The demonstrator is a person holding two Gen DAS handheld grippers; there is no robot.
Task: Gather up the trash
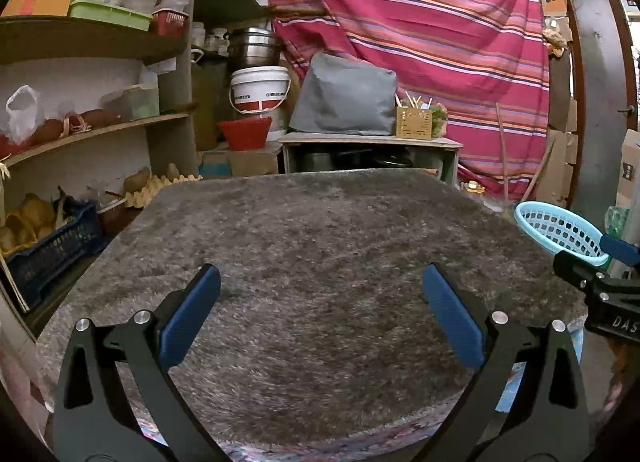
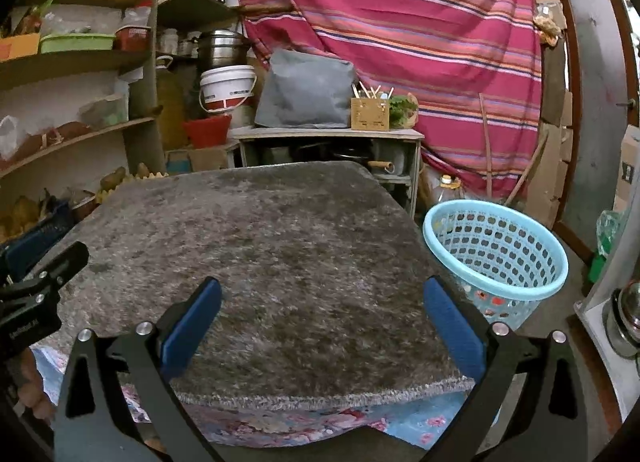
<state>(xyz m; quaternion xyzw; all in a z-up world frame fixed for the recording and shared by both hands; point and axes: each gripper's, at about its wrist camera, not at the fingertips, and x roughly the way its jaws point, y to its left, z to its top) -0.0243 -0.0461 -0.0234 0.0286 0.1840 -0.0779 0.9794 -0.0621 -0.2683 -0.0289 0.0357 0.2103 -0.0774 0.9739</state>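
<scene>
A light blue perforated plastic basket [image 2: 500, 250] stands on the floor just right of the table; its rim also shows in the left wrist view [image 1: 560, 230]. The table is covered with a grey shaggy cloth [image 1: 320, 262], also in the right wrist view [image 2: 256, 254]. I see no loose trash on the cloth. My left gripper [image 1: 320, 286] is open and empty over the near middle of the cloth. My right gripper [image 2: 322, 298] is open and empty over the cloth's near right part, left of the basket. Each gripper shows at the edge of the other's view.
Wooden shelves [image 1: 92, 130] with boxes, bags and crates stand at the left. A low stand [image 1: 368, 142] with a grey cushion and a wooden holder is behind the table. A white bucket [image 1: 260, 90], a red striped cloth [image 1: 420, 34] and cardboard boxes [image 2: 552, 166] fill the back.
</scene>
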